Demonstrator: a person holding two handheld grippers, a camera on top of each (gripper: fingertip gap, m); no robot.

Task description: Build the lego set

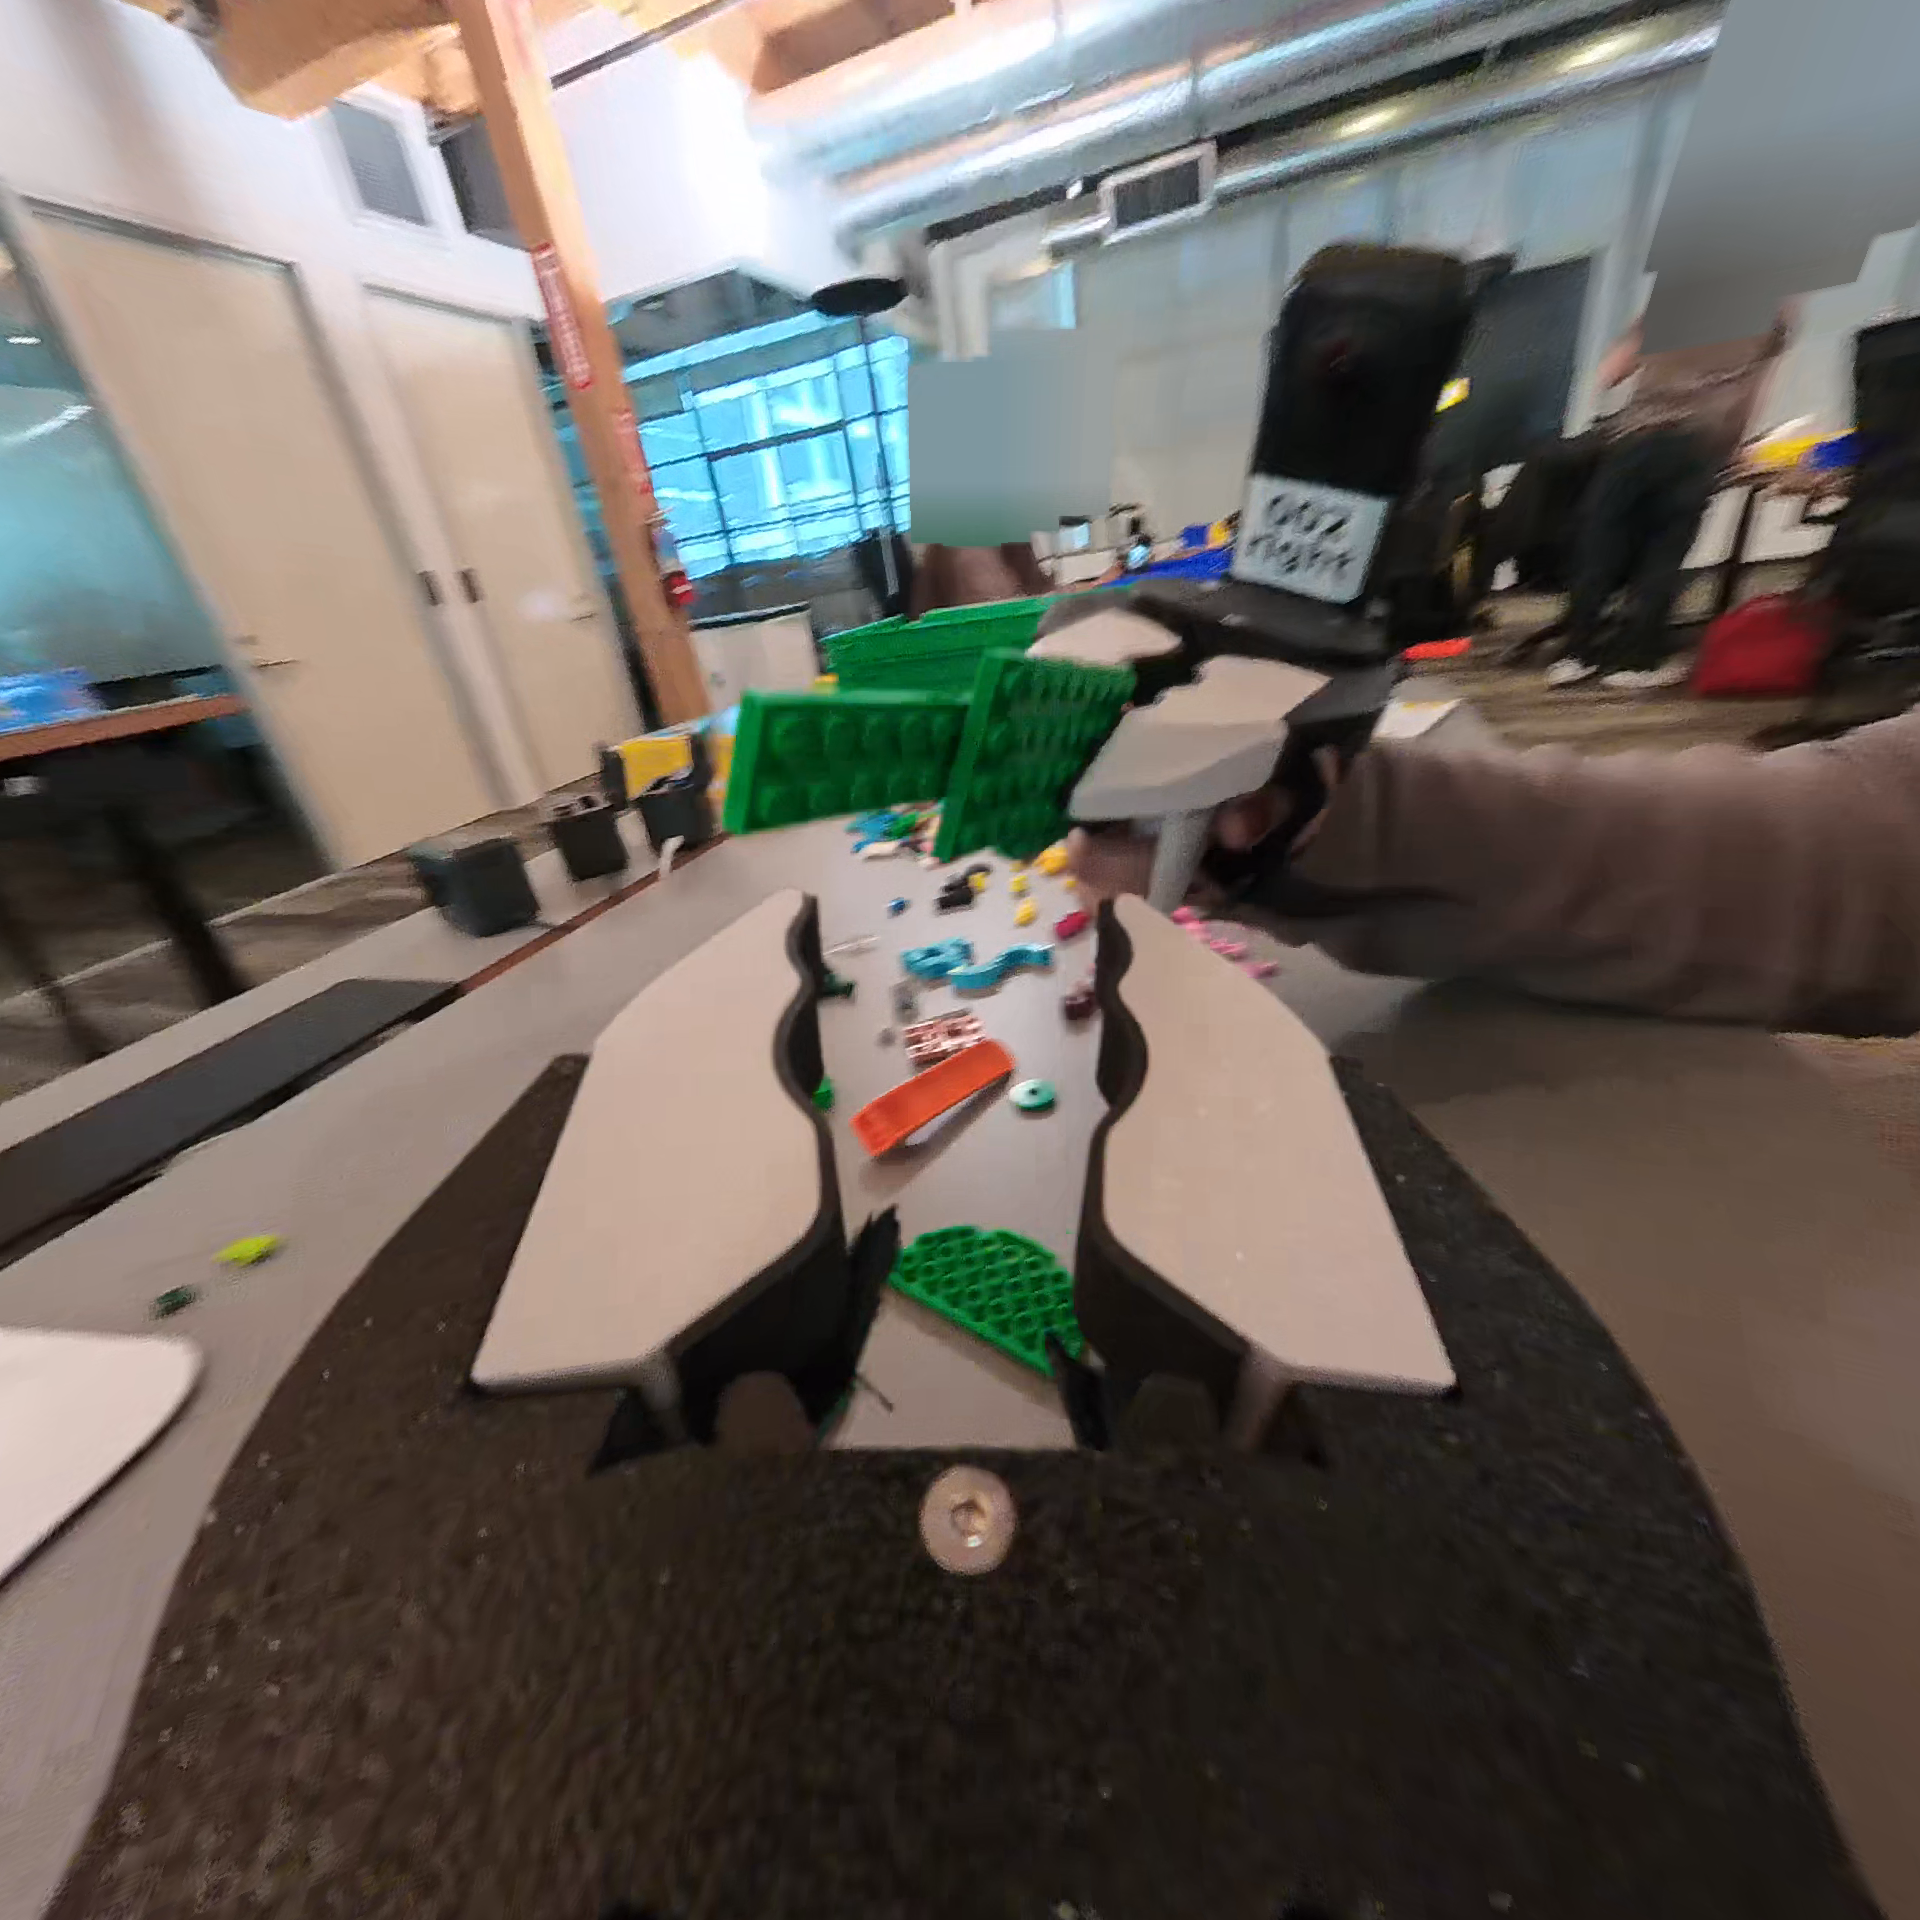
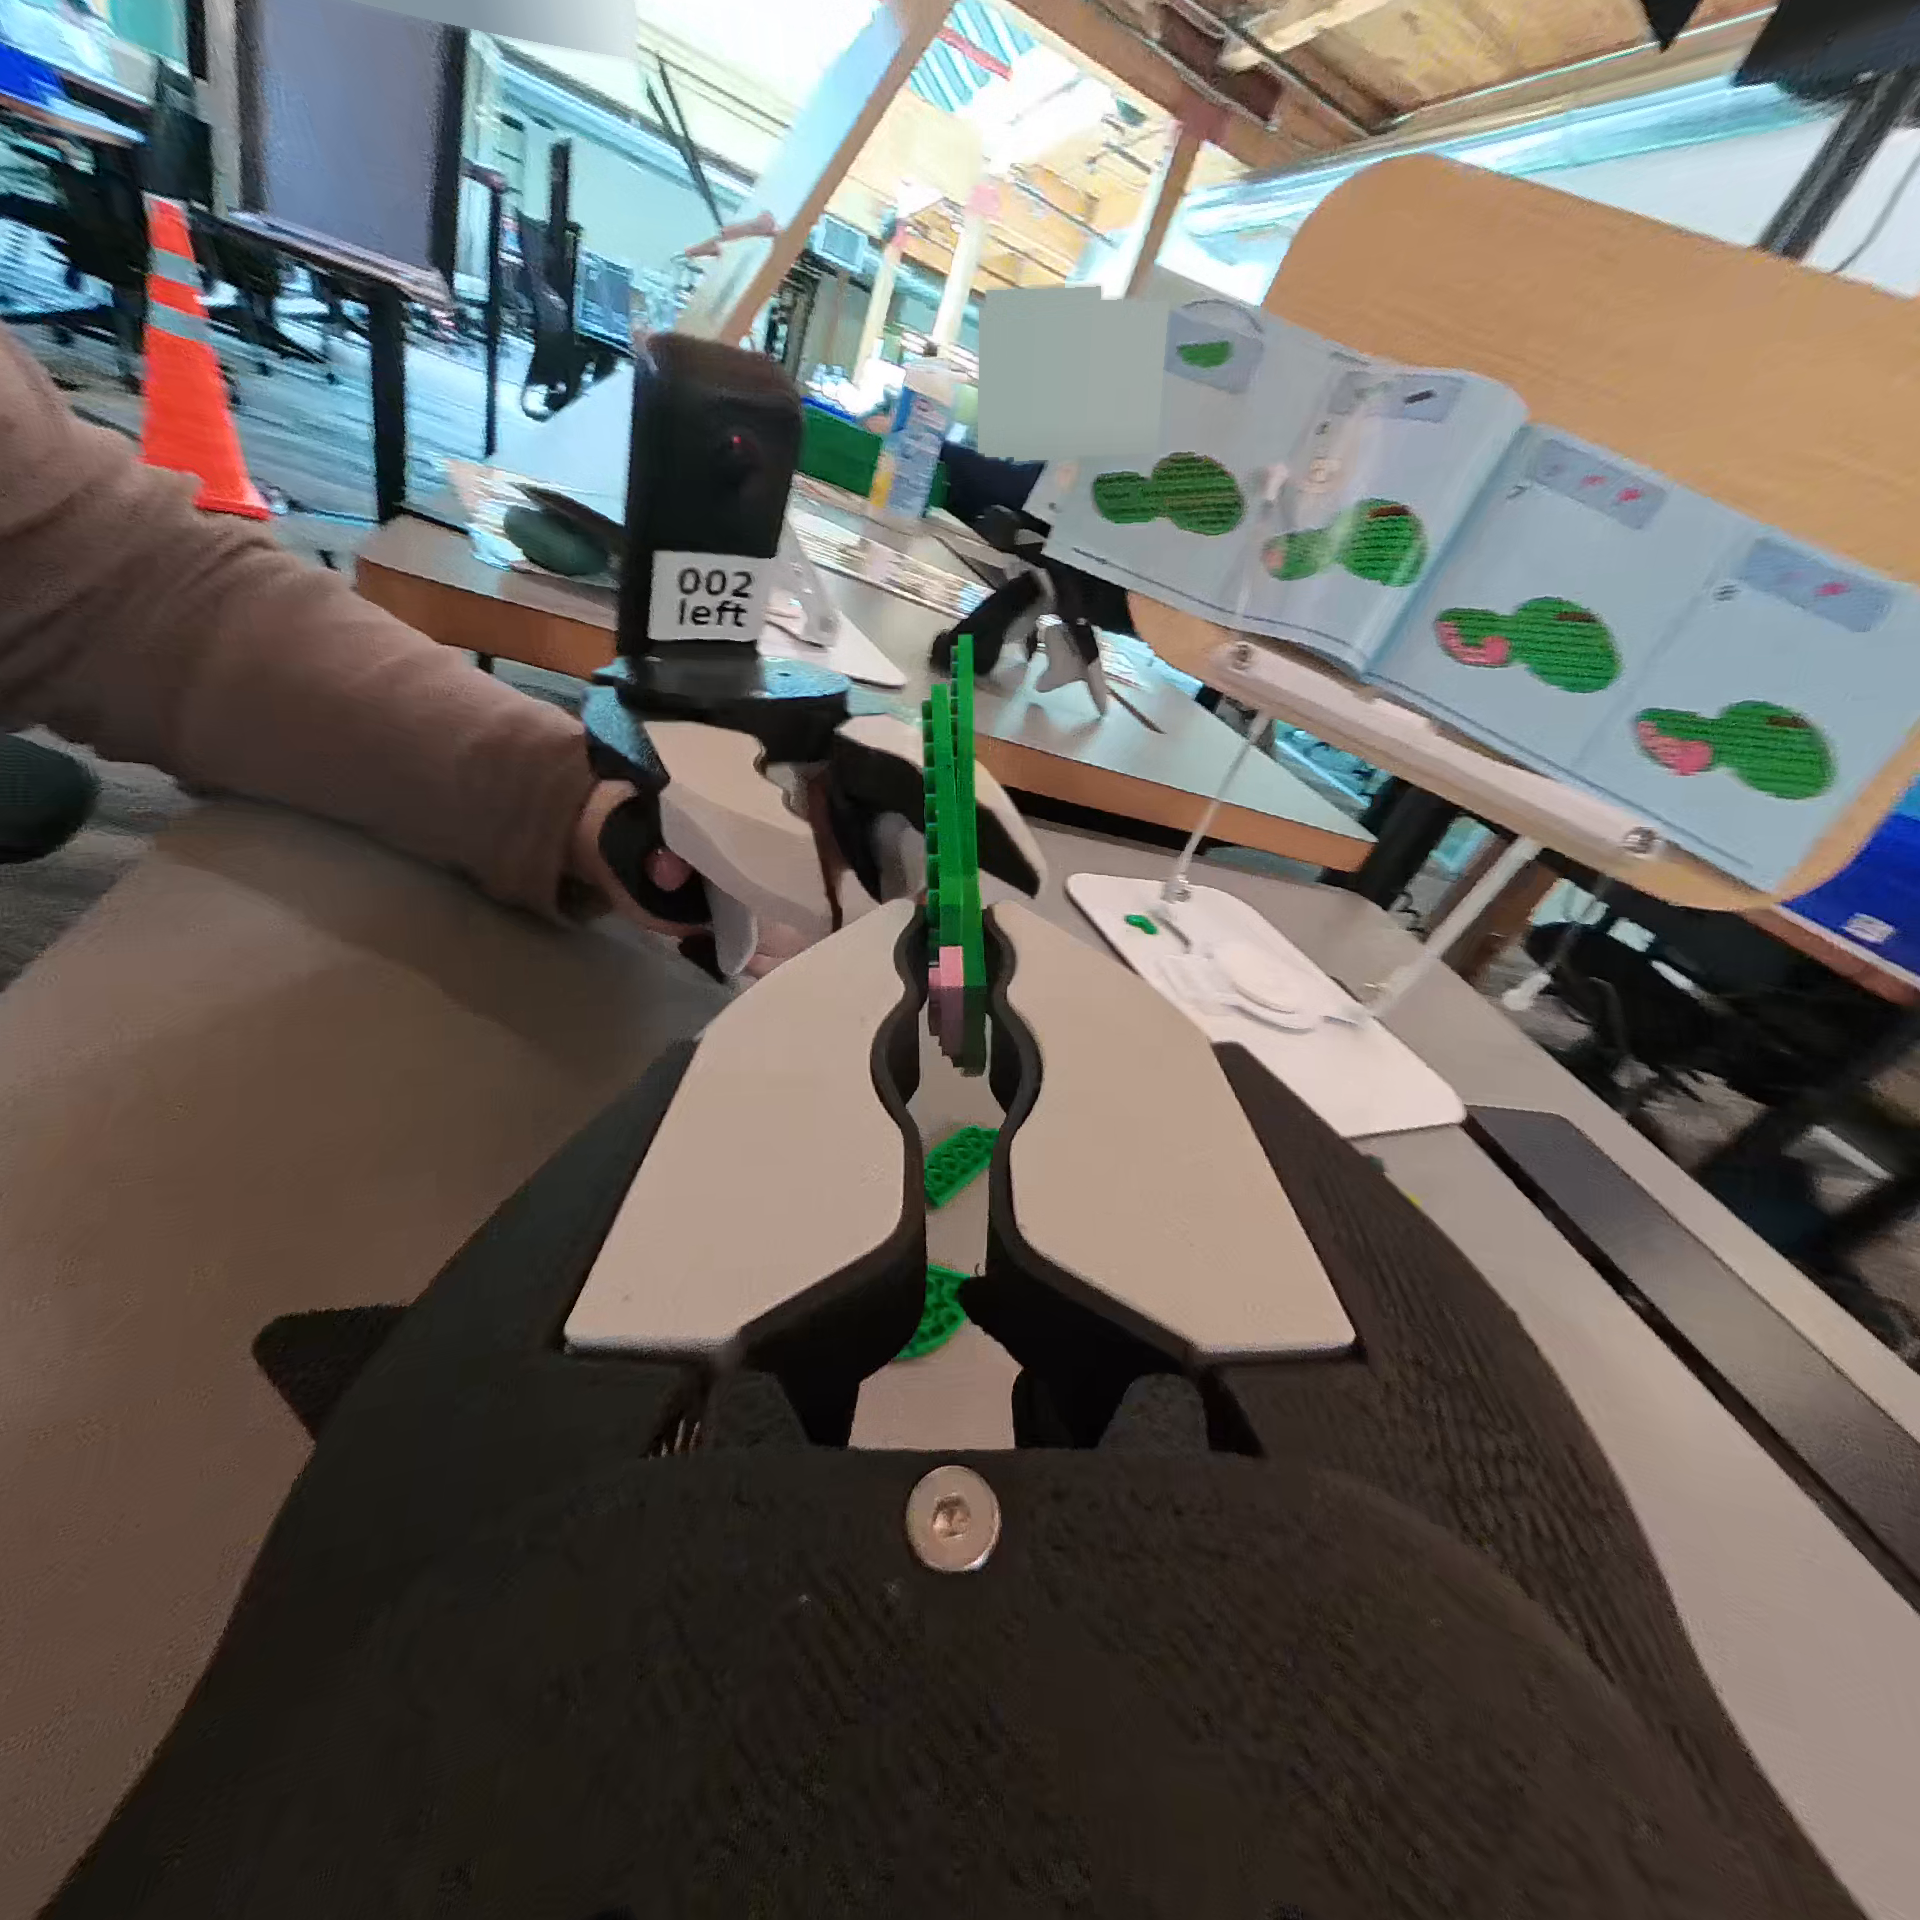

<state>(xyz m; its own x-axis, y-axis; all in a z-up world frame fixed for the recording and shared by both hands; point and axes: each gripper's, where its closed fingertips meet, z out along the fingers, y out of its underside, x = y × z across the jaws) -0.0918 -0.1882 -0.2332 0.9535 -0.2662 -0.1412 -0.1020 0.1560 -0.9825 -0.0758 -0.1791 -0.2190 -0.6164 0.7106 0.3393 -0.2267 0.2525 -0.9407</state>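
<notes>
I had the right gripper [image 2: 951,997] pinching the green plate assembly [image 2: 956,831] edge-on, lifted clear of the table [image 2: 260,1039] and standing upright between my fingers, with a small pink piece [image 2: 945,1003] stuck to it right at the grip. In the left wrist view that same assembly [image 1: 914,743] showed its studded face: two green plates joined side by side, held in the air over the far scatter of loose bricks [image 1: 997,935]. My left gripper [image 1: 961,925] was spread wide and carried nothing; it hung low over the table, with a rounded green plate [image 1: 987,1294] lying flat on the surface between and below its fingers. An orange brick separator [image 1: 930,1107] and two teal curved pieces [image 1: 977,961] lay further out on the table.

The instruction booklet [image 2: 1507,582] stood propped on its stand to my right, open on pages that showed a green double-lobed base gaining pink parts. My guess was that I was early in the build, still putting the green base together, with the rounded plate the likely next part to join.

The next move seemed to call for the left gripper to drop and close on the thin rounded plate, which lay flat and offered little edge to grab, then to line its studs up with the held assembly. I reckoned the right grip would need to hold firm against that push, since the assembly was caught only by one edge
</notes>
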